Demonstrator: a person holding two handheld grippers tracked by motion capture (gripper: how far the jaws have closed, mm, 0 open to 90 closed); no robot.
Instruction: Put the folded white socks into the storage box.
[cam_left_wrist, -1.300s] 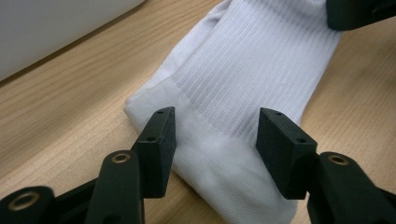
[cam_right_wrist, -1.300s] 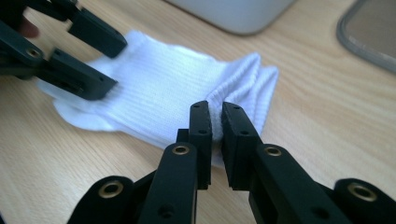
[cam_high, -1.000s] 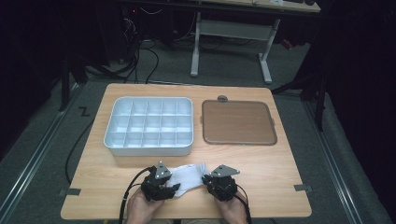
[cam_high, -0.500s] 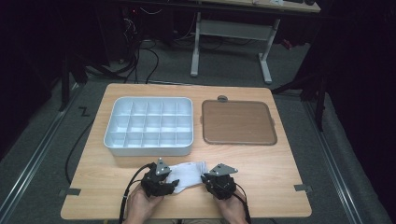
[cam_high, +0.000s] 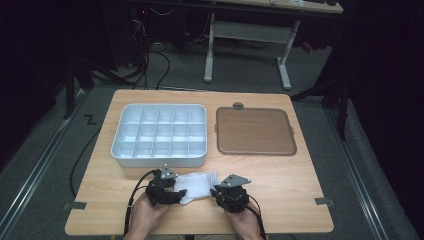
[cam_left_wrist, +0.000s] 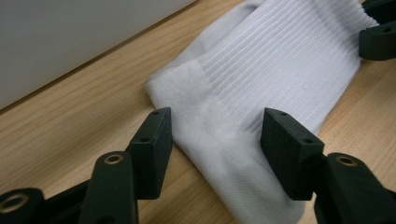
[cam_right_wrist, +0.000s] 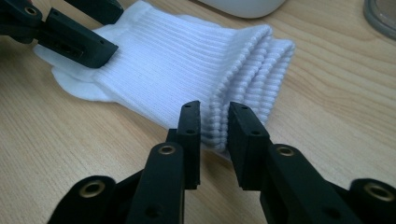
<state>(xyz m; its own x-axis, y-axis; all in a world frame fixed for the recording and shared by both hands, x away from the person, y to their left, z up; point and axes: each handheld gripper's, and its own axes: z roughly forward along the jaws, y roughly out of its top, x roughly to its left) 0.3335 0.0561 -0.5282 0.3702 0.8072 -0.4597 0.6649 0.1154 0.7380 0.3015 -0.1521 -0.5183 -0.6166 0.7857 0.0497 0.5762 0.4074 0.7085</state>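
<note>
The table (cam_high: 280, 195) has a light wood-grain top and stands on a grey carpeted floor (cam_high: 45, 165) in a dark room. A white compartment tray (cam_high: 160, 136) sits left of centre; a brown lidded tray (cam_high: 255, 131) sits beside it on the right. Behind the table, cables (cam_high: 150, 60) lie on the floor near a white desk frame (cam_high: 247, 35).

A folded white sock (cam_high: 200, 184) lies at the near edge of the table. The left gripper (cam_left_wrist: 215, 135) has its jaws spread wide either side of the sock's heel end, having just been opening. The right gripper (cam_right_wrist: 214, 128) has its jaws narrowly parted around the ribbed cuff, also just opening; whether the pads press on the cuff cannot be told.
</note>
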